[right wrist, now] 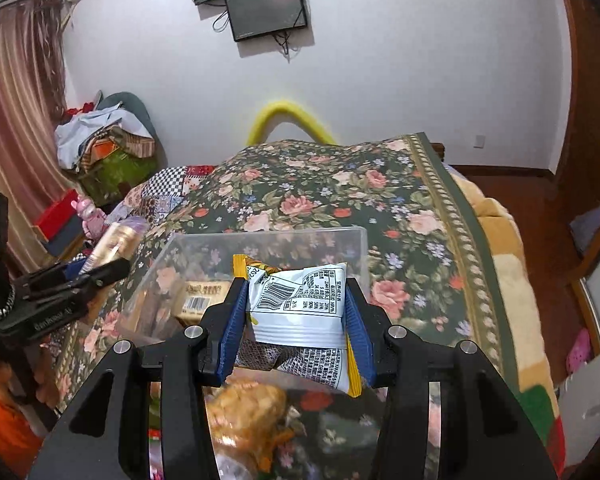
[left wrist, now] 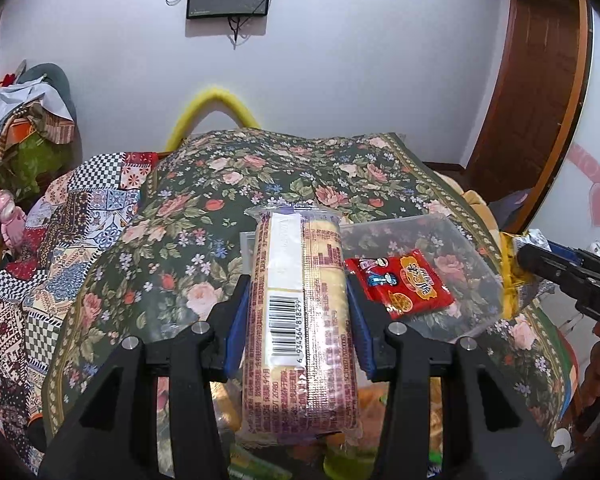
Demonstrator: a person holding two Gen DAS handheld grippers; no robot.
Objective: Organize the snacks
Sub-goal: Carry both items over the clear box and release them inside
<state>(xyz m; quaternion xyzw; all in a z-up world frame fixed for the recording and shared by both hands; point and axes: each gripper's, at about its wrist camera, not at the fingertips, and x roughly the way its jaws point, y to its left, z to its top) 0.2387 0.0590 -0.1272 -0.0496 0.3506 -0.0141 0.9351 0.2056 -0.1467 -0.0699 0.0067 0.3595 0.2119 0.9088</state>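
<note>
The left claw [left wrist: 298, 316] is squeezing a long cracker pack [left wrist: 298, 320] between its blue pads. The pack sticks out far in front, up in the air, just beside a clear box [left wrist: 440, 232] on the bed [left wrist: 180, 208]. A small red packet [left wrist: 400, 284] lies in the box.

The right claw [right wrist: 296, 312] is pinched on a white snack bag [right wrist: 300, 308]. The bag is puffy and bent, and part of it hangs down under the claw. It hovers over the near side of the same clear box, where a tan pack [right wrist: 200, 296] lies too. A bag of orange snacks [right wrist: 248, 412] lies below, close to the camera.

What could go wrong? Both claws are near the same box, so they could bump if they go in together. The long pack is held only part way along, so it could tip or slide out if it hits the box wall. The crackers could break if the claw squeezes too hard. The white bag is soft and slippery, so it might slip or catch on the rim. The box sits on soft bedding, so a push could tip it.
</note>
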